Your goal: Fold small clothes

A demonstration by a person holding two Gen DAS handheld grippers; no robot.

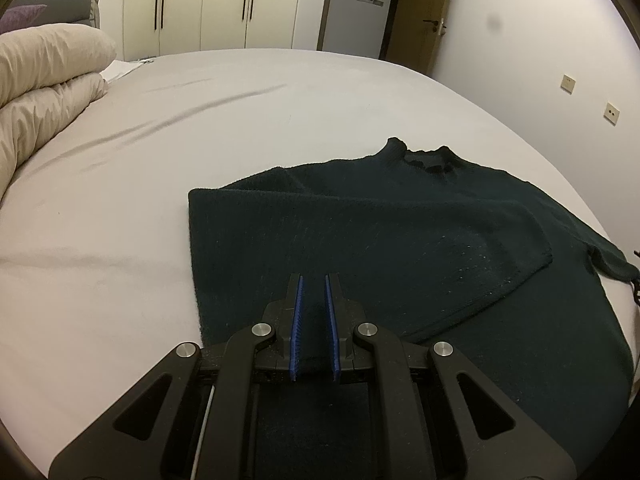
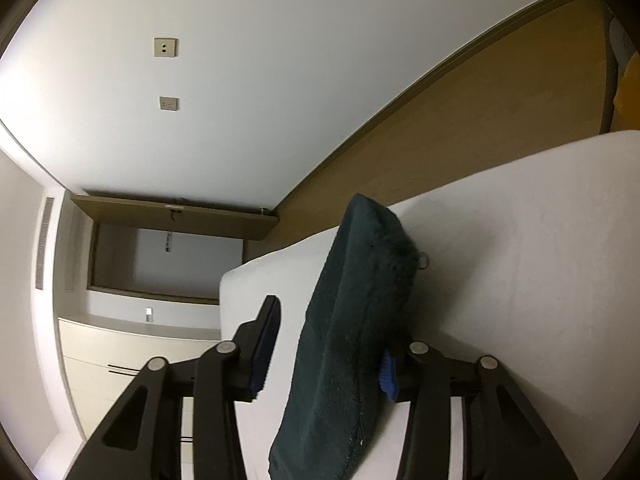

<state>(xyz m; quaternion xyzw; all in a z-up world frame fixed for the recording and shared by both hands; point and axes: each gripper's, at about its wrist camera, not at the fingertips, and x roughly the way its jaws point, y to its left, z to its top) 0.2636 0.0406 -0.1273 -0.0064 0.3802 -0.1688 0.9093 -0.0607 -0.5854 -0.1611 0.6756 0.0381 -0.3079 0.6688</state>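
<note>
A dark green knitted sweater (image 1: pixel 384 240) lies on the white bed (image 1: pixel 200 120), its left sleeve folded across the body and its collar at the far side. My left gripper (image 1: pixel 314 280) hovers over the sweater's near left part, its blue pads a small gap apart with nothing between them. In the right wrist view, rolled sideways, my right gripper (image 2: pixel 332 312) is open around the sweater's right sleeve (image 2: pixel 356 300). One finger (image 2: pixel 264 340) shows clear of the cloth; the sleeve hides most of the other.
A folded beige duvet (image 1: pixel 44 92) lies on the bed's far left. White wardrobes (image 1: pixel 208 4) and a door (image 1: pixel 424 16) stand behind the bed. The bed's right edge (image 2: pixel 360 228) lies near the sleeve, with wooden floor (image 2: pixel 480 112) beyond.
</note>
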